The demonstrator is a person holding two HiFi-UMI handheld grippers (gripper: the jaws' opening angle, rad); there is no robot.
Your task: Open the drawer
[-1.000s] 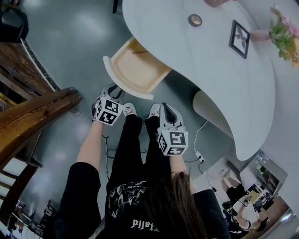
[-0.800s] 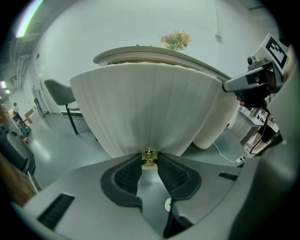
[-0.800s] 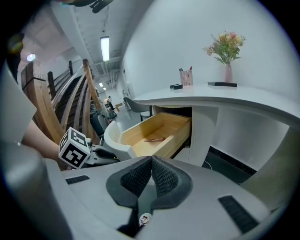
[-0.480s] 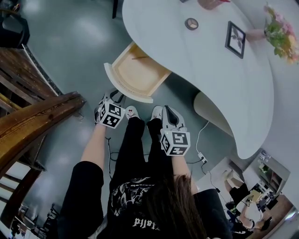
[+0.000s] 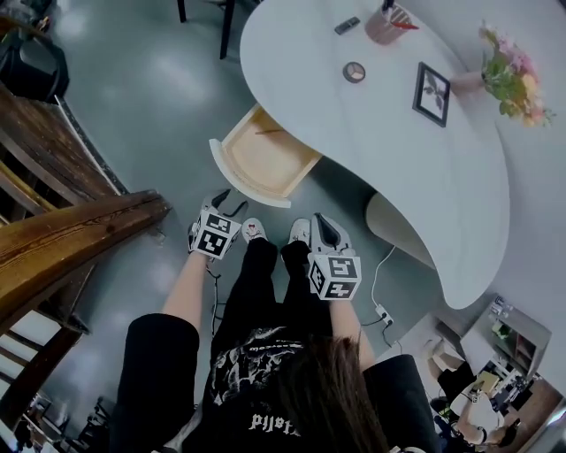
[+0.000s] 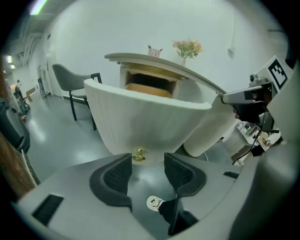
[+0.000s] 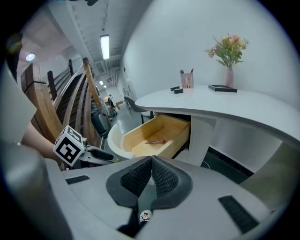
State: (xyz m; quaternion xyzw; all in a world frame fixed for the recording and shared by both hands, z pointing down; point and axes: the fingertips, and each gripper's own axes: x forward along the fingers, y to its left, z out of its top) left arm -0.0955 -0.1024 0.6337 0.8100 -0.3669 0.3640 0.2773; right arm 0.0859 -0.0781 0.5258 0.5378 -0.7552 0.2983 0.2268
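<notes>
The drawer stands pulled out from under the white curved desk, its pale wood inside showing. Its white curved front fills the left gripper view, with the small gold knob just beyond the jaw tips. My left gripper is open; its jaws have just been opening and nothing is between them. From above, the left gripper hangs short of the drawer front. My right gripper is shut on nothing, and it hovers over the person's legs. A thin stick lies in the drawer.
On the desk top stand a picture frame, a flower vase, a pen cup and a small round thing. A wooden stair rail runs at the left. Chair legs stand at the top. A cable lies by the desk base.
Both grippers have drawn back from the drawer front and risen toward the camera. The left gripper, close to the knob before, now stands apart from it. The drawer stays out.
</notes>
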